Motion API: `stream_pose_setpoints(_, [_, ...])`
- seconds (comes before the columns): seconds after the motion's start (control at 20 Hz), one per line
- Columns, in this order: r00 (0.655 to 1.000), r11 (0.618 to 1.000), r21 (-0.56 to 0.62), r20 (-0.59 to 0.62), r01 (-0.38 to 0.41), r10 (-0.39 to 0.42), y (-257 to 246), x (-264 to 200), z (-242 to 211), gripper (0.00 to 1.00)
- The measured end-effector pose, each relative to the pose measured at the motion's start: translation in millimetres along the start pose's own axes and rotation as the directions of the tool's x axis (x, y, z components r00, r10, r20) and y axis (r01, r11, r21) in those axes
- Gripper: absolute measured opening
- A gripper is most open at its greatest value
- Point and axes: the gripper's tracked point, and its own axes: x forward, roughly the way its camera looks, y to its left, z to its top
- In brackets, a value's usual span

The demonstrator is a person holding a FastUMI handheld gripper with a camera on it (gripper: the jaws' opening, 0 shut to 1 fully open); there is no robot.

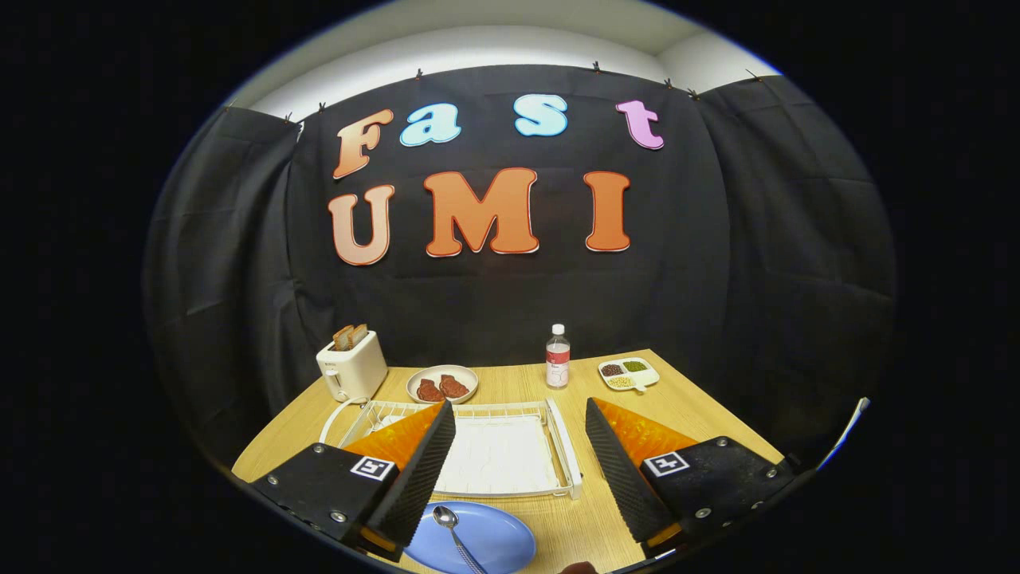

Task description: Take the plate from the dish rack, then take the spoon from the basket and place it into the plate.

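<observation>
A pale wooden worktop stretches ahead of the claw and ends at a black cloth wall, which hangs in loose folds and wraps round both sides. Above the cloth, a white wall and ceiling catch soft light.

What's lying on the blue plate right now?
A metal spoon lies on the blue plate, bowl toward the dish rack. The plate's near edge and left side are hidden by a finger. The gripper hangs open above, holding nothing.
</observation>
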Motion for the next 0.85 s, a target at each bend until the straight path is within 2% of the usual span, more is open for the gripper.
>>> stream_pose_setpoints(0.85, [1.0, 0.999, 0.015, 0.005, 0.03, -0.03, -14.0, -3.9, -1.1, 0.98])
